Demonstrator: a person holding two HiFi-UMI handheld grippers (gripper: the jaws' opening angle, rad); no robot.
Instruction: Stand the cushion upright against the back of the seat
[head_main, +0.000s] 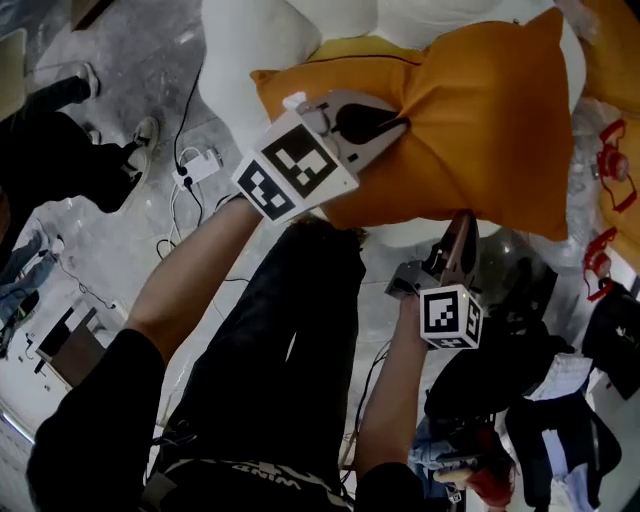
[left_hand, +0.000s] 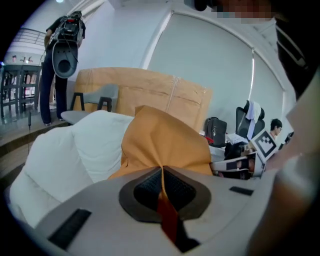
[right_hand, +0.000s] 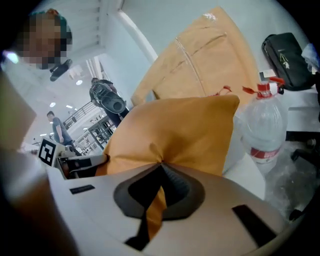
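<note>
An orange cushion (head_main: 480, 120) hangs in the air in front of a white padded seat (head_main: 250, 50), held by both grippers. My left gripper (head_main: 405, 122) is shut on a pinch of the cushion's cover near its left side; in the left gripper view the orange cloth (left_hand: 162, 145) runs between the closed jaws. My right gripper (head_main: 462, 218) is shut on the cushion's lower edge, and the right gripper view shows orange fabric (right_hand: 175, 130) caught between its jaws. The seat's white back (left_hand: 95, 145) lies behind the cushion.
A second yellow cushion (head_main: 360, 48) lies on the seat behind. Plastic water bottles (right_hand: 262, 130) and red-strapped items (head_main: 615, 170) stand at the right. Bags and clothes (head_main: 540, 390) crowd the floor at lower right. Cables and a power strip (head_main: 195, 168) lie on the floor at left, near a standing person (head_main: 50, 140).
</note>
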